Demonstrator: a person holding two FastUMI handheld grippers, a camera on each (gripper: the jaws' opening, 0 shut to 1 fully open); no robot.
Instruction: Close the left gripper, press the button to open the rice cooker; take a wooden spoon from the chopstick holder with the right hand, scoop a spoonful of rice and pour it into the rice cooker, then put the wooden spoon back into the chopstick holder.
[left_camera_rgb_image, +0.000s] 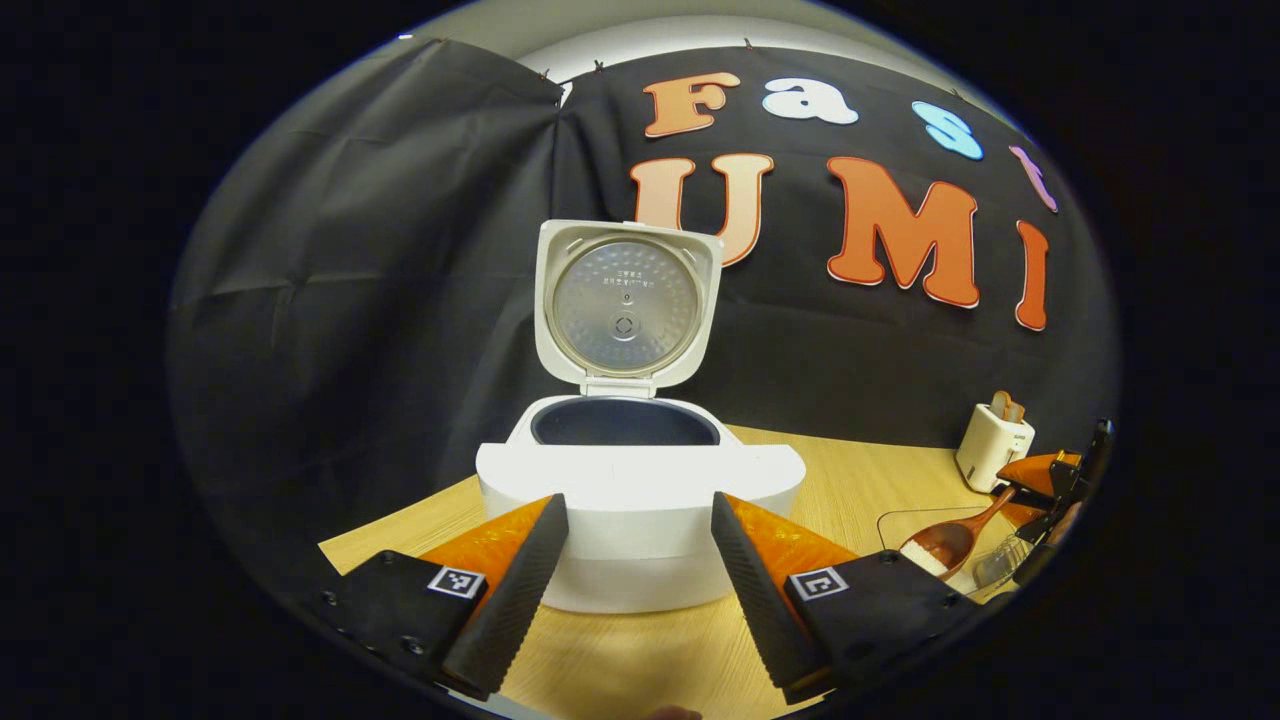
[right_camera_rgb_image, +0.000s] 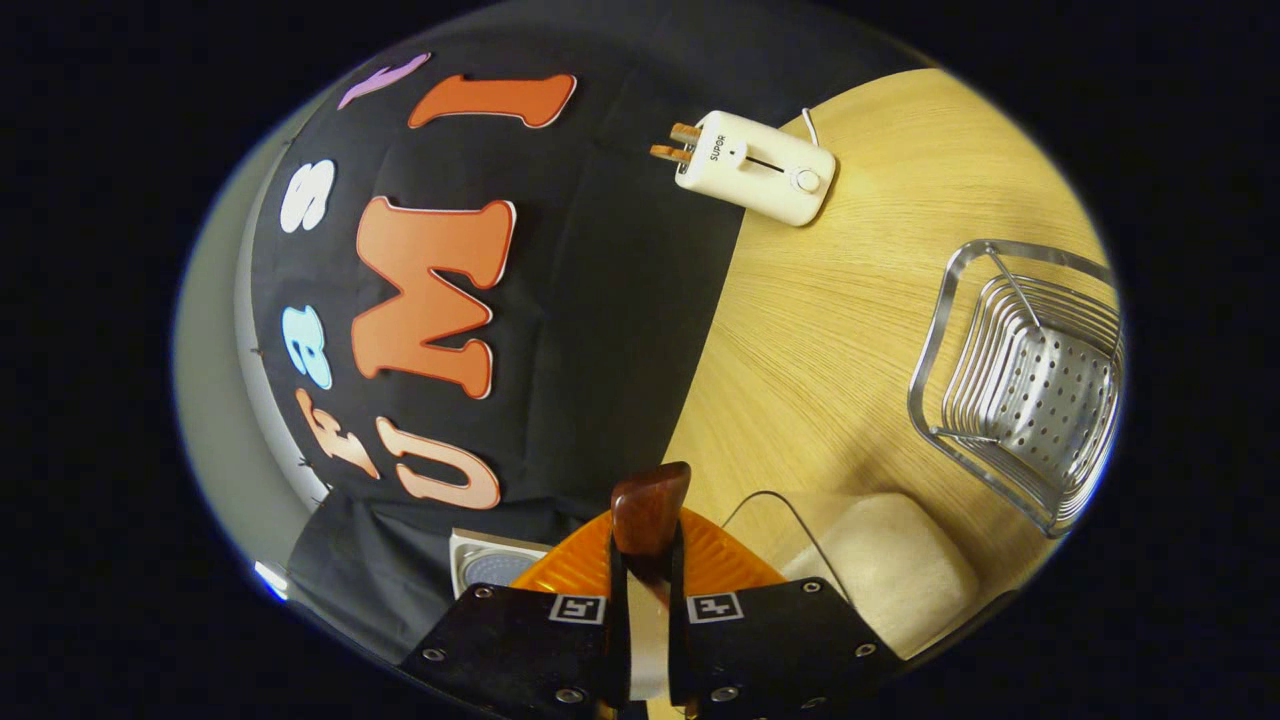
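The white rice cooker (left_camera_rgb_image: 640, 480) stands in the middle of the left gripper view with its lid (left_camera_rgb_image: 625, 305) swung up and the dark inner pot showing. My left gripper (left_camera_rgb_image: 637, 505) is open just in front of the cooker's body, holding nothing. At the far right, my right gripper (left_camera_rgb_image: 1050, 480) holds the wooden spoon (left_camera_rgb_image: 950, 540), whose bowl dips at the clear rice container (left_camera_rgb_image: 900, 525). In the right gripper view, my right gripper (right_camera_rgb_image: 648, 560) is shut on the spoon's handle (right_camera_rgb_image: 650, 505), the rice container (right_camera_rgb_image: 885, 560) lies just beside it, and the metal chopstick holder (right_camera_rgb_image: 1030, 390) stands farther off.
A white toaster (left_camera_rgb_image: 992, 445) (right_camera_rgb_image: 755, 165) stands at the back of the wooden table (left_camera_rgb_image: 860, 480), against the black cloth wall. A corner of the cooker's lid (right_camera_rgb_image: 488, 565) shows beside the right gripper. Bare tabletop (right_camera_rgb_image: 820, 330) lies between toaster, holder and rice container.
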